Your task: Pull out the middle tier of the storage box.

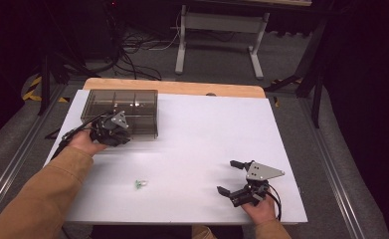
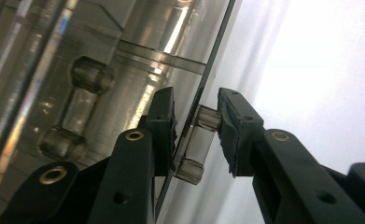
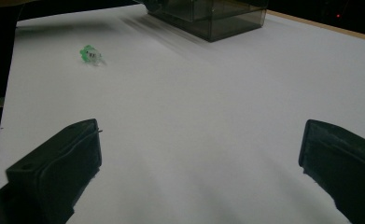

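At the near left of the table, left gripper (image 1: 113,130): held at the front wall of a smoky transparent compartment box (image 1: 132,102). Seen in the left gripper view (image 2: 196,126), its jaws straddle the box's front panel and are closed on a small clear handle (image 2: 195,145) fixed to that panel, one pad behind the panel, the other pressing the handle's outer face. The handle has two round posts and a short bar between them. A mirrored image of it shows in the panel to the left.

Right gripper (image 1: 235,178): near right part of the table, held low over the white surface, jaws spread wide with nothing between them. In the right gripper view (image 3: 199,154) bare white sheet lies between the two black pads.

Compartment box: far left of the white sheet (image 1: 207,144), dividers visible inside; contents cannot be made out. It stands well apart from the right gripper.

Small green and clear piece (image 1: 140,184): lying loose on the sheet, near the front edge, between the two grippers and touching neither.

Wooden table edge (image 1: 182,87): showing beyond the sheet at the far side.
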Demonstrator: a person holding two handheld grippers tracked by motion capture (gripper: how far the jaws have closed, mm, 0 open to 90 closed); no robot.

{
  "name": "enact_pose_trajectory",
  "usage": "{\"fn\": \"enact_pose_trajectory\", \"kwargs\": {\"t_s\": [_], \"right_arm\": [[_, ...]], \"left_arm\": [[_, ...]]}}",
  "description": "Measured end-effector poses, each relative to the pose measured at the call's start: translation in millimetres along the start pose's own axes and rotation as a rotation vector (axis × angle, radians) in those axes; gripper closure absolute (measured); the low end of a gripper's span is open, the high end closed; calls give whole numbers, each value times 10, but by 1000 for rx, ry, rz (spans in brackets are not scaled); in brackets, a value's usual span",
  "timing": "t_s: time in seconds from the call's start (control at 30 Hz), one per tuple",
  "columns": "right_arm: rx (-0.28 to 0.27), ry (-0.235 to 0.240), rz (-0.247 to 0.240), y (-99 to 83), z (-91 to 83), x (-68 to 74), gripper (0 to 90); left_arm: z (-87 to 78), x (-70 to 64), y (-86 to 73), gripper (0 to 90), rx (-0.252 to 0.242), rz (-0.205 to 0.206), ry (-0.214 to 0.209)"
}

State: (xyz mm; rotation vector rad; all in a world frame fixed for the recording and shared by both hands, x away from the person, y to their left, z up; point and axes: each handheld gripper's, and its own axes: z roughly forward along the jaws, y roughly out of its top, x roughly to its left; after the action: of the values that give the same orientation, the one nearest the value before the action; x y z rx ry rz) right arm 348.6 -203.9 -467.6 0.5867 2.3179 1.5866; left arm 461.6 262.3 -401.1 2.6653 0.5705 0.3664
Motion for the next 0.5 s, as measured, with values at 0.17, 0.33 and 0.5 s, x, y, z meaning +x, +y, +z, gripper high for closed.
{"fn": "enact_pose_trajectory", "kwargs": {"t_s": [0.17, 0.33, 0.5], "right_arm": [[1, 2, -1, 0, 3, 0, 0], [1, 1, -1, 0, 4, 1, 0], [2, 2, -1, 0, 5, 2, 0]], "left_arm": [[-13, -53, 11, 698, 14, 10, -10], [-33, -88, -12, 699, 20, 12, -21], [-51, -134, -34, 698, 29, 22, -22]]}}
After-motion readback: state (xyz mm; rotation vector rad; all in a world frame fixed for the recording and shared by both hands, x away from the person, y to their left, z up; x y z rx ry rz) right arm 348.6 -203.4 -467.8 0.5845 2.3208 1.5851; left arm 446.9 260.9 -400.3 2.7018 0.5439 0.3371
